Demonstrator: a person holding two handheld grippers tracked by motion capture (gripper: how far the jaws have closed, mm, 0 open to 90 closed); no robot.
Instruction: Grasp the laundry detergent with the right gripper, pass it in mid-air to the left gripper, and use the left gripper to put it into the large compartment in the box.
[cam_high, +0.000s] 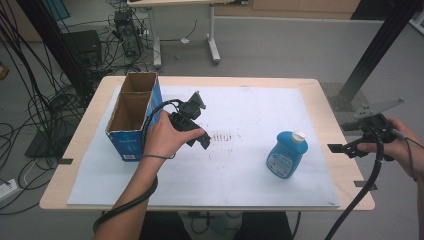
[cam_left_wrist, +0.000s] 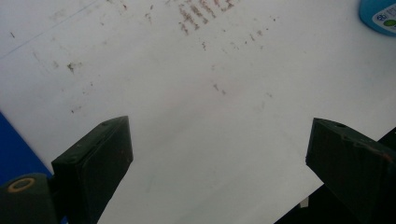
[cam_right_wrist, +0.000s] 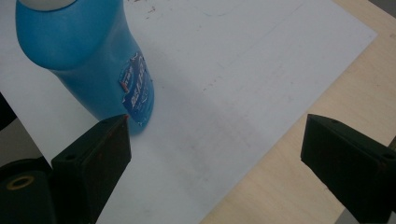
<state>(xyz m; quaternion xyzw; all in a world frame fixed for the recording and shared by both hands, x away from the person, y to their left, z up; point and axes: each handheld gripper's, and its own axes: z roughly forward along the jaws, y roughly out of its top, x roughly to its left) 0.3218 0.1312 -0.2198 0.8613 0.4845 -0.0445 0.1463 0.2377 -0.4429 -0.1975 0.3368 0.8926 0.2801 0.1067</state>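
A blue bottle (cam_high: 286, 155) with a white cap stands upright on the white sheet (cam_high: 240, 180), right of the middle. My right gripper (cam_high: 346, 147) hovers over the table's right edge, a short way right of the bottle, open and empty. In the right gripper view the bottle (cam_right_wrist: 88, 60) sits just beyond the left jaw, outside the wide gap of the gripper (cam_right_wrist: 217, 123). My left gripper (cam_high: 199, 137) hangs over the sheet beside the cardboard box (cam_high: 131, 112), open (cam_left_wrist: 219, 128) with bare stained sheet beneath it.
The open-topped box has blue sides and two compartments; it stands at the sheet's left side. Its blue wall (cam_left_wrist: 14, 156) is close to my left jaw. A corner of the bottle (cam_left_wrist: 379, 14) shows far off. Dark smudges (cam_high: 222, 136) mark the sheet's middle.
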